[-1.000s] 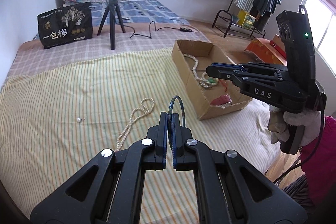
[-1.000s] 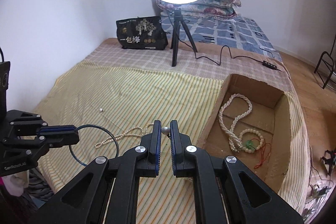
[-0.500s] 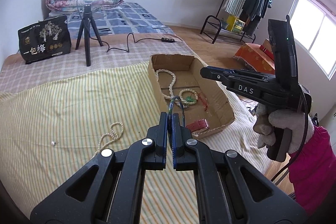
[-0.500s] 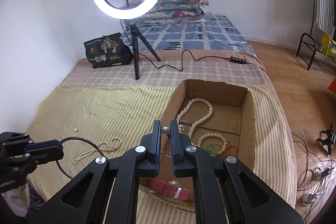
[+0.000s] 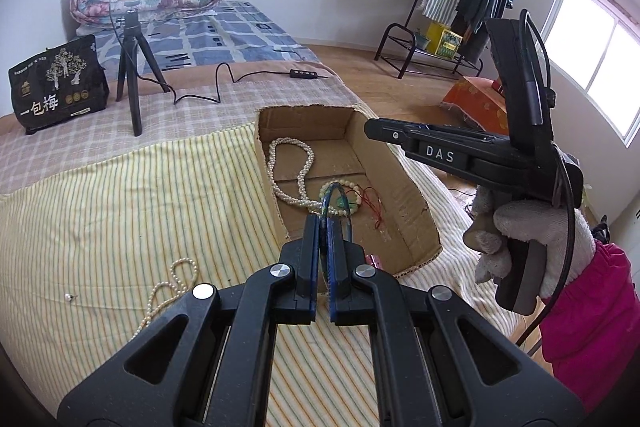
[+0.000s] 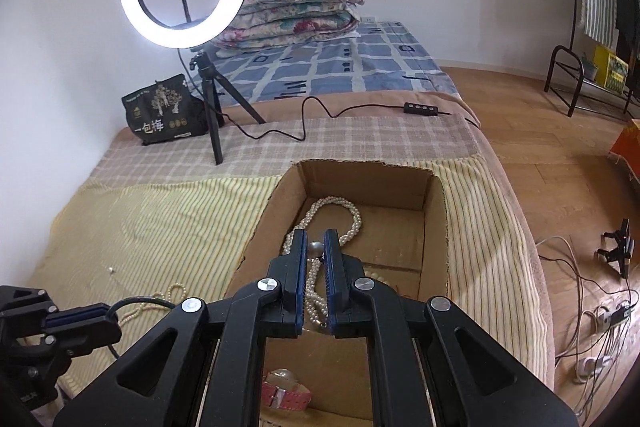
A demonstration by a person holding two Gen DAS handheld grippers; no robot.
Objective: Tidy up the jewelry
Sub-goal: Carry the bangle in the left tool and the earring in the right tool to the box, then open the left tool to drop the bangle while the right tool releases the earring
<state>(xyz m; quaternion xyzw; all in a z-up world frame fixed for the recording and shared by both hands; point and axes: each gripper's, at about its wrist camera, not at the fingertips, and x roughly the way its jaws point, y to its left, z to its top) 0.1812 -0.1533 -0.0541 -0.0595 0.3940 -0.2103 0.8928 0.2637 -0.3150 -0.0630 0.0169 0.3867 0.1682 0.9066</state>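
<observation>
Left gripper (image 5: 323, 223) is pinching a dark blue bangle (image 5: 335, 201), jaws pressed on its lower arc; the ring is sticking up past the fingertips, over the near end of the cardboard box (image 5: 416, 201). Right gripper (image 6: 316, 247) is nipping a small grey pearl (image 6: 315, 247) at its tips, above the box. Beyond those jaws, a pearl necklace (image 6: 352, 217) is lying inside. Another strand (image 5: 170, 285) is lying on the striped sheet (image 5: 120, 207), left of the left jaws.

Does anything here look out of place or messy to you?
Yes. A pearl strand and a tiny stud lie loose on the striped cover, outside the cardboard box where the other jewelry sits. The box's top edges look roughly torn.
</observation>
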